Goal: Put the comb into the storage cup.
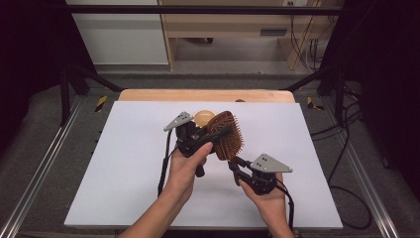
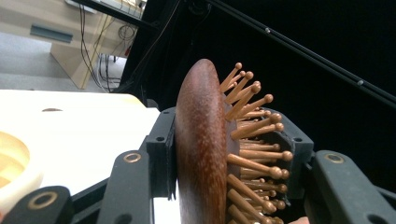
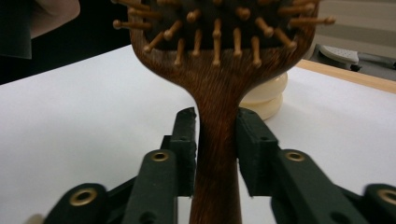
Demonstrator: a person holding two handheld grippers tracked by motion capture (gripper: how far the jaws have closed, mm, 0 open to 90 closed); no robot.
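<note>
We're mid hand-over above the mat's [image 1: 124, 188] middle: left gripper [image 1: 208, 136] pinching the brush [image 1: 225, 135] head, right gripper [image 1: 236, 168] jaws loosely flanking its handle, seemingly just apart, so next it probably backs off, clearing the bowl [image 1: 203, 118] behind.

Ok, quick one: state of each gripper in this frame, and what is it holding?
Left gripper: shut on the hairbrush, clamped across its head.
Right gripper: jaws either side of the brush handle, a slight gap showing; open.
</note>
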